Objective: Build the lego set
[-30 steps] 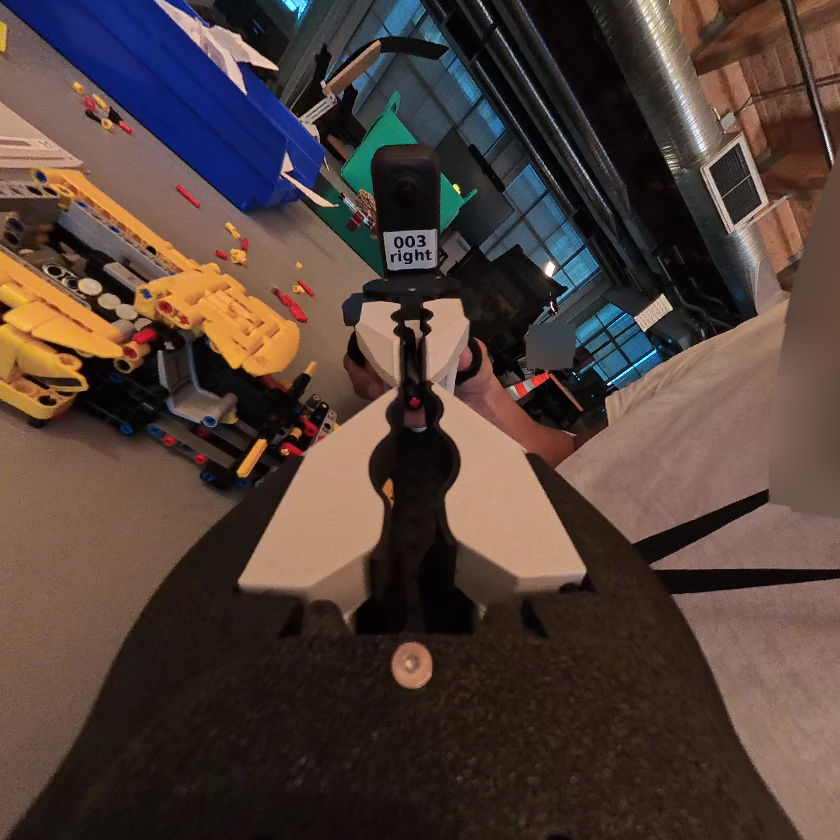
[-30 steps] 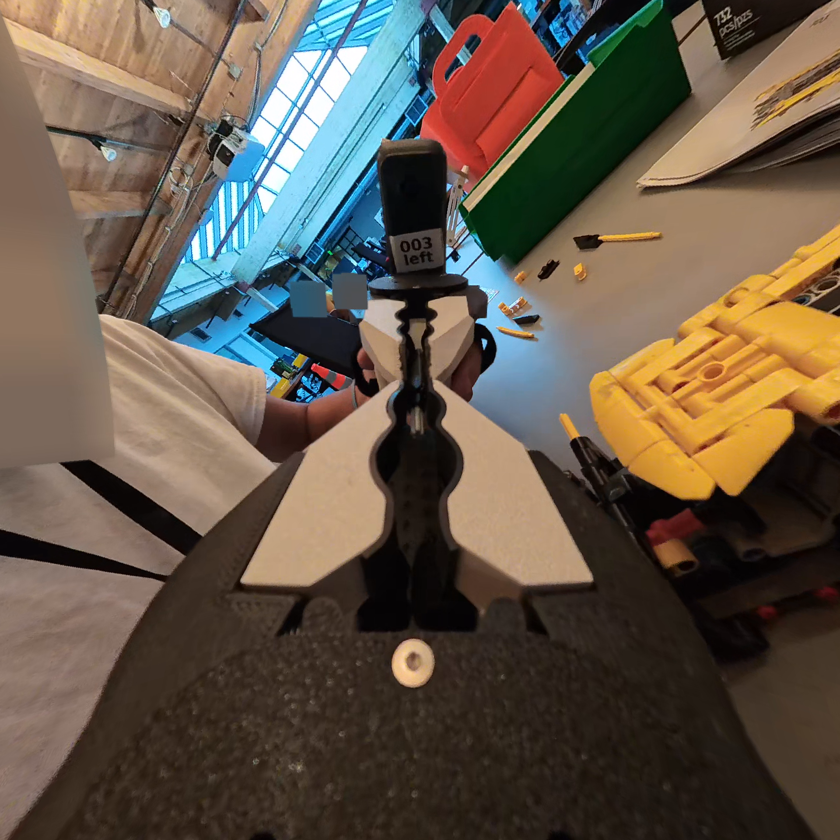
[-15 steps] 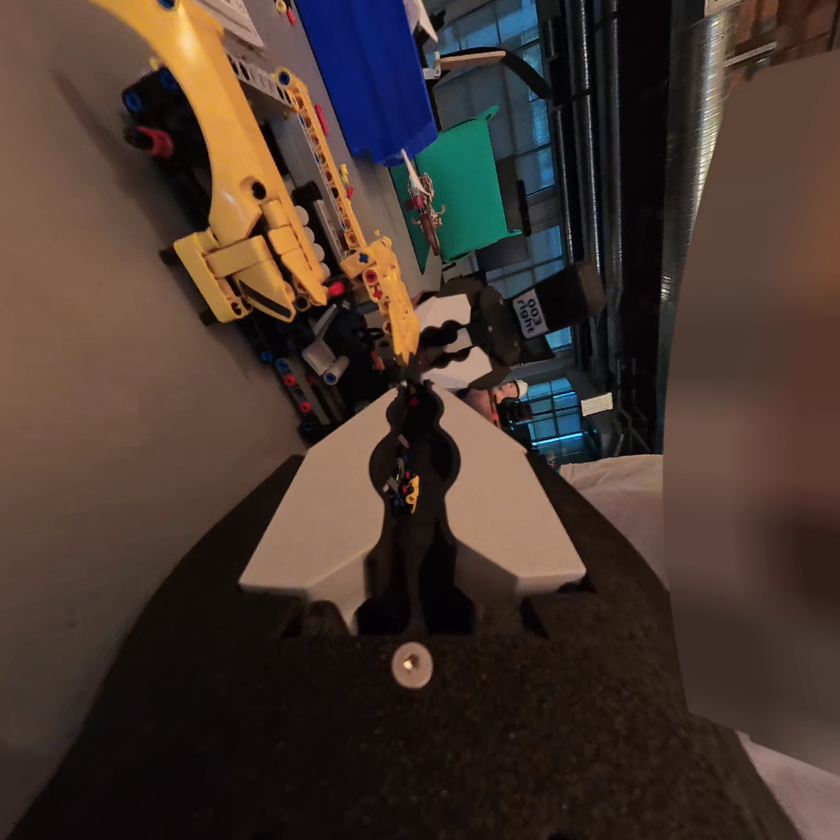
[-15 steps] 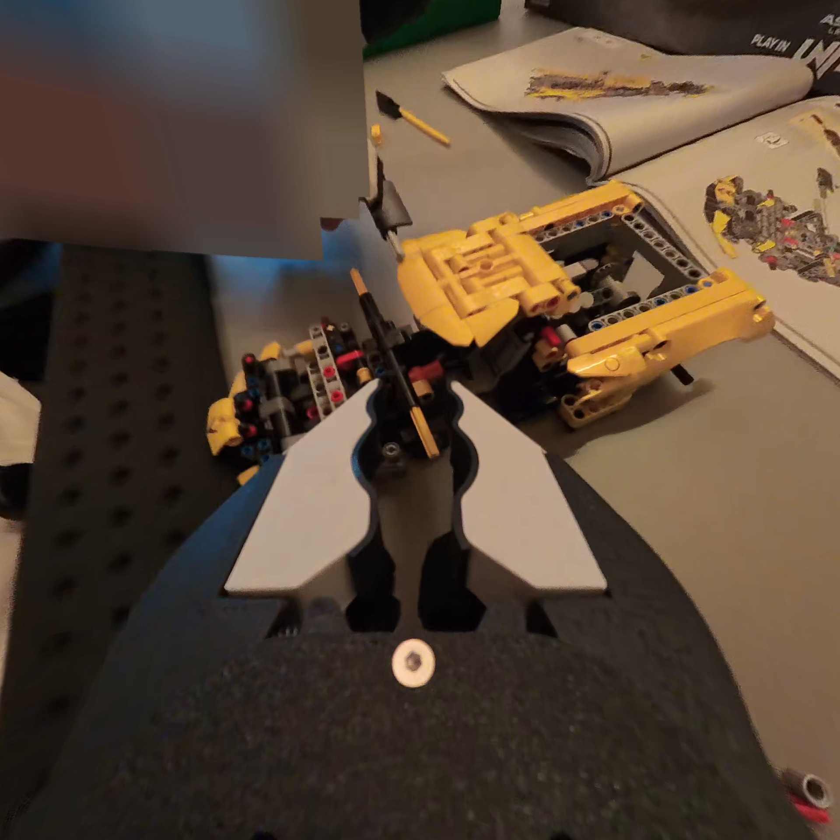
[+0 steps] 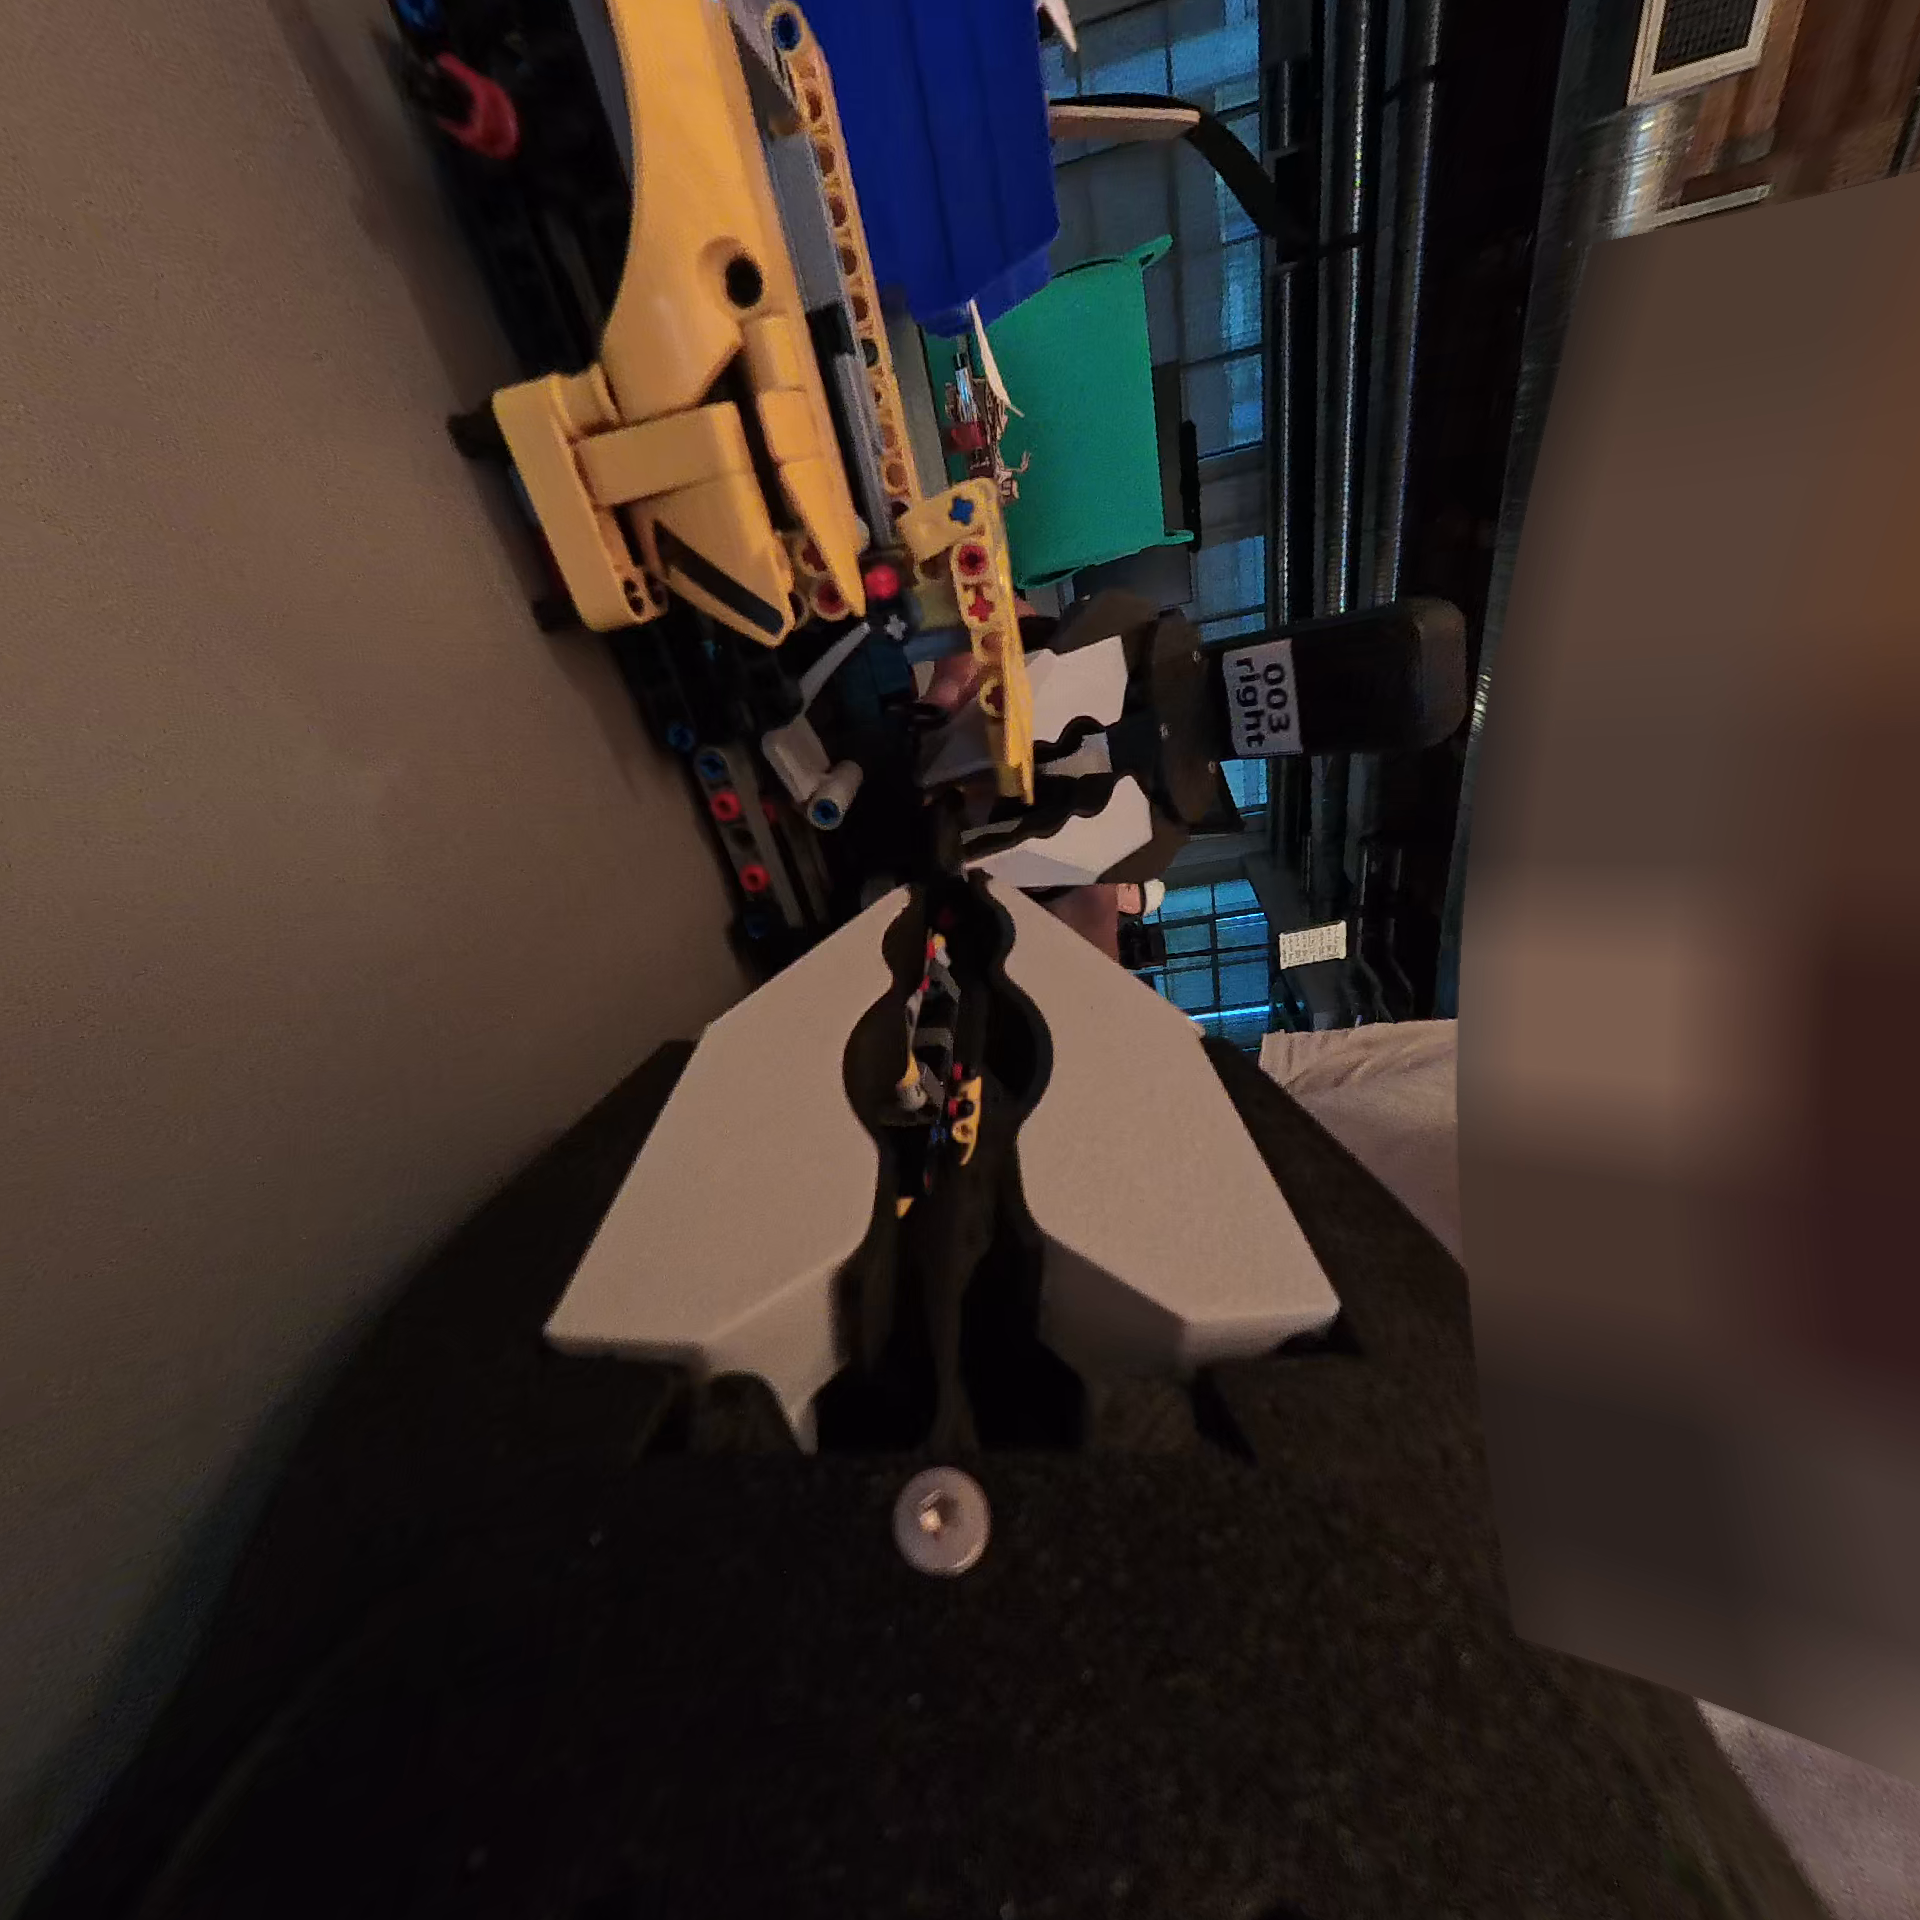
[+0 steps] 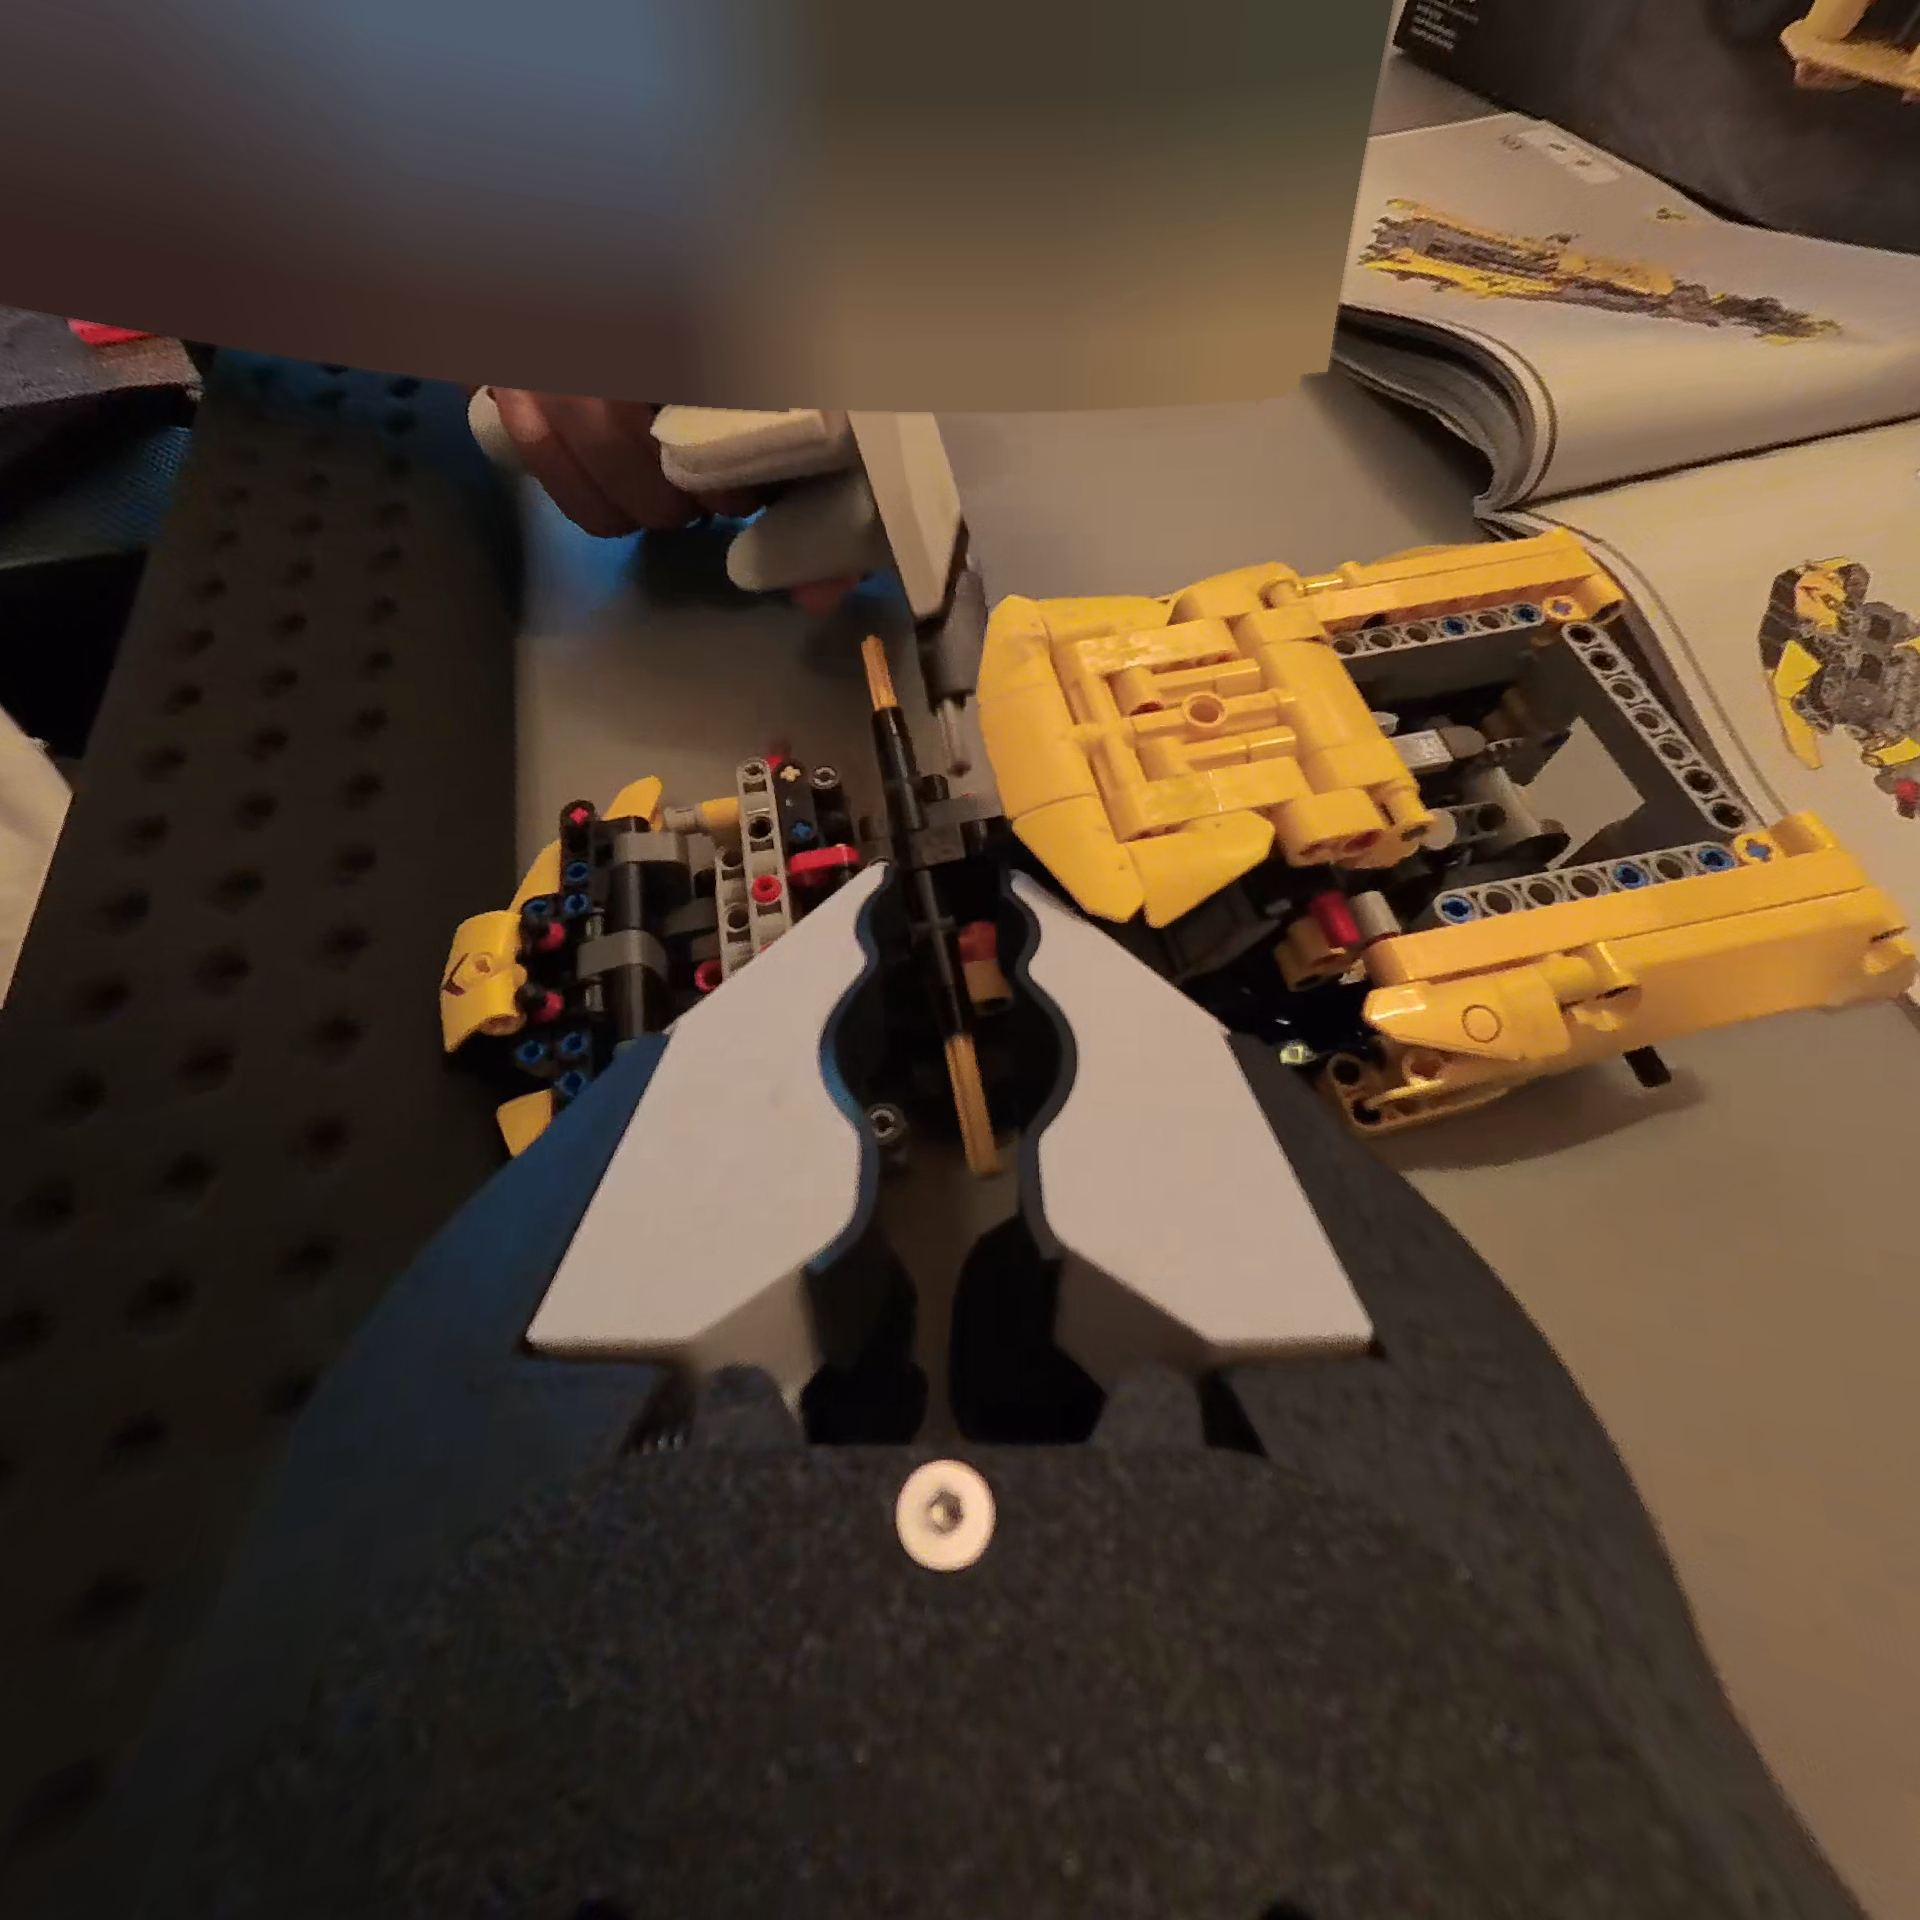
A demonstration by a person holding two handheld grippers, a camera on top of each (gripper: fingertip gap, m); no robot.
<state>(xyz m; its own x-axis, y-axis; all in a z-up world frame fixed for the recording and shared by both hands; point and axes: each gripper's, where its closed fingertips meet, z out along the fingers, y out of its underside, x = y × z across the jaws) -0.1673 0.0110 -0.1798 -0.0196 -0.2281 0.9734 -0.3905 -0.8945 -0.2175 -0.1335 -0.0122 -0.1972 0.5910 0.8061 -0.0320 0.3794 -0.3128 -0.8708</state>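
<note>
A large yellow and black lego vehicle model (image 6: 1195, 727) lies on the grey table, with a smaller yellow, black and grey sub-assembly (image 6: 644, 883) to its left. A black axle with yellow ends (image 6: 904, 779) runs between them. My right gripper (image 6: 953, 878) is open just above this joint, its fingers on either side of the axle. My left gripper (image 5: 945, 894) is shut, and a small grey piece (image 6: 949, 717) appears to stick out of its tip beside the model's edge. The model (image 5: 675, 416) and the right gripper (image 5: 1081, 764) also show in the left wrist view.
An open instruction booklet (image 6: 1662, 343) lies at the right behind the model. A black perforated strip (image 6: 260, 831) runs down the left. A person's hand (image 6: 582, 468) holds the left gripper. A blue bin (image 5: 935, 156) and a green bin (image 5: 1081, 416) stand beyond the model. Left tips to right tips: about 5 cm.
Both grippers have swung from facing each other in the air down to the model. The right gripper has gone from shut to open and moved closer over the axle.
</note>
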